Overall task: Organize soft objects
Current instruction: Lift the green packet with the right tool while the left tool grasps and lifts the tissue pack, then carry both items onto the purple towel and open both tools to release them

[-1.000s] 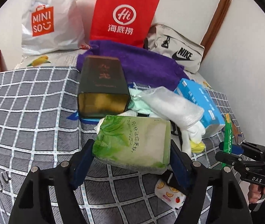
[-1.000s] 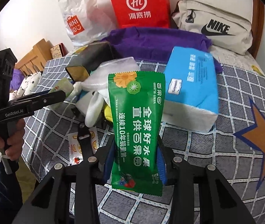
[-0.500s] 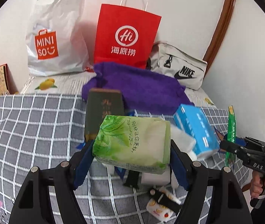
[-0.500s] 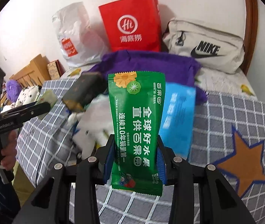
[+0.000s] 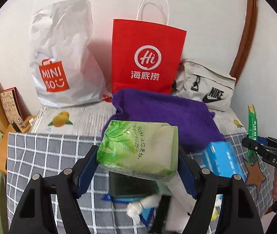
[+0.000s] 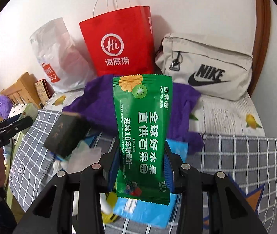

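Tissue pack [image 5: 138, 150], soft and light, sat squeezed across its sides in the left gripper [image 5: 136, 167], while the right gripper [image 6: 140, 167] pinched a limp green wipes packet [image 6: 143, 136].

A white plastic bag [image 5: 64, 58] at the wall carries "MINISO" on an orange shopping-bag logo. Beside it, a red paper bag [image 5: 146, 56] shows a white "Hi" in a circle above "海底捞". A beige pouch [image 6: 206, 66] at the bed's head reads "NIKE" over a black swoosh. The green sachet [image 6: 143, 136] reads "百果园" and "全球好水果 直供百果园". The right gripper's [image 5: 271, 156] body is marked "DAS"; the left gripper [image 6: 5, 130], "GenRobot.AI".
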The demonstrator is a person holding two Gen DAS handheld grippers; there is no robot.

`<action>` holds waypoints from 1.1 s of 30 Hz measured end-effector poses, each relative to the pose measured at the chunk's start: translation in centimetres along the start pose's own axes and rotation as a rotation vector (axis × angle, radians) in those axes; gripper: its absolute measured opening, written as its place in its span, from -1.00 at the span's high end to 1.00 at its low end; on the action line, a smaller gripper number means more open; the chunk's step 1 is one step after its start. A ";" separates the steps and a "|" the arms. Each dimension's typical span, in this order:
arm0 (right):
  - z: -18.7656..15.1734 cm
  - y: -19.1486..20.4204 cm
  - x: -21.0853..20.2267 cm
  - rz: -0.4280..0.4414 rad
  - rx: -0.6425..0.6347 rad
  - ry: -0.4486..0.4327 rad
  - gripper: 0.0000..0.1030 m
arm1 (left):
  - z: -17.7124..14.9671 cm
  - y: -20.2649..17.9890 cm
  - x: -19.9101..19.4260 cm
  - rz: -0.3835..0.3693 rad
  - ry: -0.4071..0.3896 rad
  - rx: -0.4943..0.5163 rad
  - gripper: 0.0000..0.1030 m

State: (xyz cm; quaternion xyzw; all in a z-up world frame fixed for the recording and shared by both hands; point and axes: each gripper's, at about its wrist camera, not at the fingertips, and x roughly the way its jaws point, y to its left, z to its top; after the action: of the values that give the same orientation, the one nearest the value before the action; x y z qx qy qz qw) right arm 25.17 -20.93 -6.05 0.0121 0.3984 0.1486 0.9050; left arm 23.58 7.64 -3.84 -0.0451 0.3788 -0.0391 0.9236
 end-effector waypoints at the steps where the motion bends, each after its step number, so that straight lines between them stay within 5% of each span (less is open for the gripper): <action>1: 0.4 0.0 0.3 0.000 -0.002 -0.002 0.23 | 0.5 0.1 0.3 0.001 0.000 -0.002 -0.45; 24: 8.0 -4.0 9.8 -0.037 0.010 0.055 0.22 | 7.1 0.5 9.4 0.038 0.059 0.007 -0.42; 28: 8.7 -4.1 10.9 -0.033 -0.003 0.054 0.22 | 7.5 0.4 10.5 0.013 0.067 0.006 -0.19; 33: 8.7 -4.3 11.9 -0.026 0.003 0.070 0.23 | 6.7 1.5 11.4 0.013 0.103 0.007 -0.19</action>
State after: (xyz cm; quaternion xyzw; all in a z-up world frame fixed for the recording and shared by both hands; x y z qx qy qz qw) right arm 40.21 -20.85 -9.28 0.0031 0.4302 0.1368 0.8923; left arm 36.49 8.22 -7.18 -0.0376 0.4258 -0.0368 0.9033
